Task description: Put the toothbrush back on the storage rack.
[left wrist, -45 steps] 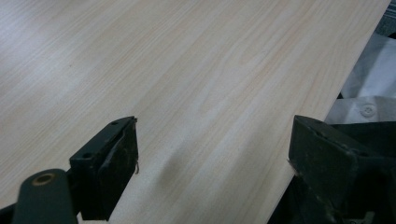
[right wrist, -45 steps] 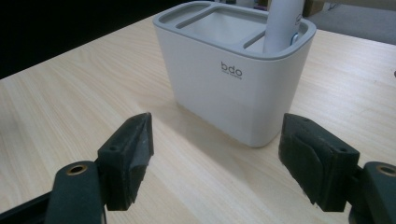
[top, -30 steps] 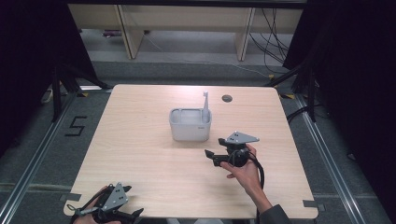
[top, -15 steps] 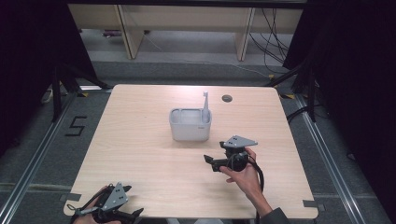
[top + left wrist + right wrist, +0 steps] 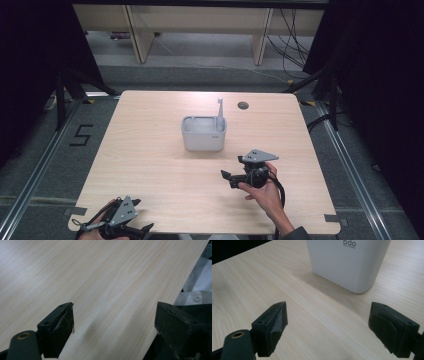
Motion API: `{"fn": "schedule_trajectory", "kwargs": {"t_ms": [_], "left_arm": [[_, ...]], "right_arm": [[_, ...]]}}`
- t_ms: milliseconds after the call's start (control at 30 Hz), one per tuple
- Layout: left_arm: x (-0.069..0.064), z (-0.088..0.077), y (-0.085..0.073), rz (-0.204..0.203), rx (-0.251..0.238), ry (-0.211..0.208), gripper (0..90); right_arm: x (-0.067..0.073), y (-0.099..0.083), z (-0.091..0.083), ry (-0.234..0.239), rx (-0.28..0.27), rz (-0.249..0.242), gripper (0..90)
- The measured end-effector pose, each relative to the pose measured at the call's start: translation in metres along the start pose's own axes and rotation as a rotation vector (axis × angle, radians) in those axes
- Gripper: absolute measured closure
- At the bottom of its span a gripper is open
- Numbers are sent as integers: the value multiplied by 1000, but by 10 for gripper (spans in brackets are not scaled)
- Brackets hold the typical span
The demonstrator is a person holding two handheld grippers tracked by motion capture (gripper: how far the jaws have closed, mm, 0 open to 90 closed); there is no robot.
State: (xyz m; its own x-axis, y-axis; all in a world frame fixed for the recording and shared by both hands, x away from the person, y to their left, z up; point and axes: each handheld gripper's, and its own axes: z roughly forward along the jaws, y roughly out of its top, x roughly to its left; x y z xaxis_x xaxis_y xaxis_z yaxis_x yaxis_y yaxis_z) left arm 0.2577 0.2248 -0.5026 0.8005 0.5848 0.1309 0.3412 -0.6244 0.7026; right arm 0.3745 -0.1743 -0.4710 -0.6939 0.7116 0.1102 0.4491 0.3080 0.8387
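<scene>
A pale wood-grain worktop (image 5: 150, 165) carries a small white plastic tub with rounded corners (image 5: 203, 133), standing upright near the middle, a little toward the far edge. A thin grey upright stick (image 5: 220, 111) rises from the tub's right side; what it is I cannot tell. A dark round grommet hole (image 5: 243, 105) sits in the worktop behind the tub.

The right gripper (image 5: 231, 179) is held in a hand just in front of the tub and to its right, pointing left across the worktop. Its 2 black jaws have just been opening and now stand wide apart with nothing between them. In the right gripper view the tub (image 5: 348, 263) stands just ahead, apart from the jaws.

The left gripper (image 5: 142, 231) rests at the near left corner, well apart from the tub, its jaws spread wide over bare wood, holding nothing.
</scene>
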Motion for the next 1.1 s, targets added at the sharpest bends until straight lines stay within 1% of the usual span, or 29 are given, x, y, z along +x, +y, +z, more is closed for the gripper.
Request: {"fn": "schedule_trajectory", "kwargs": {"t_ms": [33,67,133,167,200,233,267,300,367,433,467,500,533,600,633,667,700,733,767,800,833,867,900,933,967,1000,1033,1067,1100], "left_arm": [[0,0,0,2,0,1,157],[0,0,0,2,-1,-3,157],[0,0,0,9,7,-3,157],[0,0,0,2,3,-1,157],[0,0,0,0,1,1,157],[0,0,0,4,0,-1,157],[0,0,0,3,0,-4,157],[0,-1,0,10,5,-4,157],[0,0,0,0,1,0,157],[1,0,0,4,1,0,157],[0,0,0,2,0,1,157],[0,0,0,9,4,-1,157],[0,0,0,9,7,-1,157],[0,0,0,2,2,2,157],[0,0,0,1,-3,-2,157],[0,0,0,2,-1,-3,157],[0,-1,0,9,6,-3,157],[0,0,0,10,5,1,157],[0,0,0,0,2,0,157],[0,0,0,2,2,2,157],[0,0,0,3,1,2,157],[0,-1,0,9,6,1,157],[0,-1,0,9,7,-1,157],[0,0,0,8,7,-1,157],[0,0,0,1,2,1,157],[0,0,0,5,2,3,157],[0,0,0,1,-2,-1,157],[0,-1,0,9,4,-2,157],[0,-1,0,10,5,1,157]], "right_arm": [[0,-1,1,7,-15,-8,165],[0,0,-1,-13,-8,-22,165],[3,-1,-4,-6,-2,-10,165],[4,-1,-5,-6,5,5,166],[3,-2,-4,5,-16,-20,167],[4,-3,-6,-2,-5,-6,167],[3,-4,-6,-1,-6,-31,167],[5,-6,-5,1,-6,-8,167],[5,-8,-7,-3,5,-22,167],[6,-10,-8,12,11,-25,167],[8,-11,-8,11,19,-4,167],[7,-11,-9,-1,12,-21,167],[8,-12,-11,9,19,-5,167],[7,-13,-12,11,27,-25,168],[8,-15,-13,11,30,-7,167],[7,-16,-14,0,27,-34,168],[7,-17,-15,-4,25,-28,169],[7,-17,-16,4,33,-38,173],[8,-18,-17,-1,35,-24,175],[9,-20,-17,-2,38,-18,174],[7,-20,-18,-1,39,-44,175],[9,-22,-19,1,53,-23,175],[9,-22,-19,0,45,-27,174],[10,-24,-20,4,53,-20,175],[10,-24,-20,9,58,-25,175],[9,-25,-20,7,53,-41,175],[12,-26,-21,3,60,-10,175],[10,-26,-21,8,54,-44,175],[10,-27,-21,17,50,-43,175]]}}
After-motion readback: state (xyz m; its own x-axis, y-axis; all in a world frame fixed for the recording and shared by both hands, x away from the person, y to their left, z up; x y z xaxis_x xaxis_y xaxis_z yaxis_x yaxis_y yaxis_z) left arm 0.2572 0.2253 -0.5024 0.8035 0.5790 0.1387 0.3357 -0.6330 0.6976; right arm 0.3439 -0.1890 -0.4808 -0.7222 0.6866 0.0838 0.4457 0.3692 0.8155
